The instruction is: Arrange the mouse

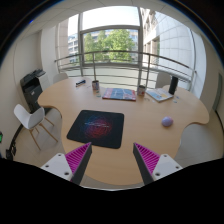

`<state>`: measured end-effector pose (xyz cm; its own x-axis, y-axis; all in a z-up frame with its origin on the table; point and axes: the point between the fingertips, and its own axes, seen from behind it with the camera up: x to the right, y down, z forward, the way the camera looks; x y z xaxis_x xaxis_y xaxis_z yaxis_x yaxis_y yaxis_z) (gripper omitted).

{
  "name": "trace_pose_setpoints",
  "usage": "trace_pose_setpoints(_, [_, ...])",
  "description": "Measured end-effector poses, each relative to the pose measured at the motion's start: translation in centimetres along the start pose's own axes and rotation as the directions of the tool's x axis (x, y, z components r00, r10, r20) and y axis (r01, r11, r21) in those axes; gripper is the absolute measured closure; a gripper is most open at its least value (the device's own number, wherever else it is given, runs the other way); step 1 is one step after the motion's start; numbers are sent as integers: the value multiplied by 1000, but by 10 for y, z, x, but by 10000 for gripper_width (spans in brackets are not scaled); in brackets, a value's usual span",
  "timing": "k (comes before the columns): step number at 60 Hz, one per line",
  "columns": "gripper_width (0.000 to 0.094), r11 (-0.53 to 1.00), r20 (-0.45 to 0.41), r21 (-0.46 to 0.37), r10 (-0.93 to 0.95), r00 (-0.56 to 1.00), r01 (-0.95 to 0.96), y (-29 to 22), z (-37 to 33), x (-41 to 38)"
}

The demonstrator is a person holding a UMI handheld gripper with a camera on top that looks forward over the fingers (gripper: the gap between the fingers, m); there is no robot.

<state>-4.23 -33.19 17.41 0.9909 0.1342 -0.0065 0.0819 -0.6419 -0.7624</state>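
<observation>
the tool (pixel 112 160) is hovering above the round wooden bench (pixel 140 125) with its fingers spread apart, gripping nothing. the mouse (pixel 167 122) is sitting at two o'clock, well apart from the dark mouse mat (pixel 95 127) lying just ahead at eleven o'clock.

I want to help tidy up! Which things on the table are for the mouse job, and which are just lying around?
For the job:
mouse, off to the right
dark mouse mat, ahead of the gripper, which is open and holds nothing

Just lying about:
second mat at the far side
papers
white chair
</observation>
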Motion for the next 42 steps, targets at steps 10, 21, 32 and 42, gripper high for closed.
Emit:
trace_pose_setpoints(10, [87,998,-100,-39,54,994,-58,45,55,117])
trace_pose_setpoints(21, [88,999,-189,9,41,981,-40,40,129,230])
trace_pose_setpoints(32, [90,995,-191,49,91,977,-83,13,211,300])
trace_pose_setpoints(42, [90,991,-186,28,135,973,-132,1,271,336])
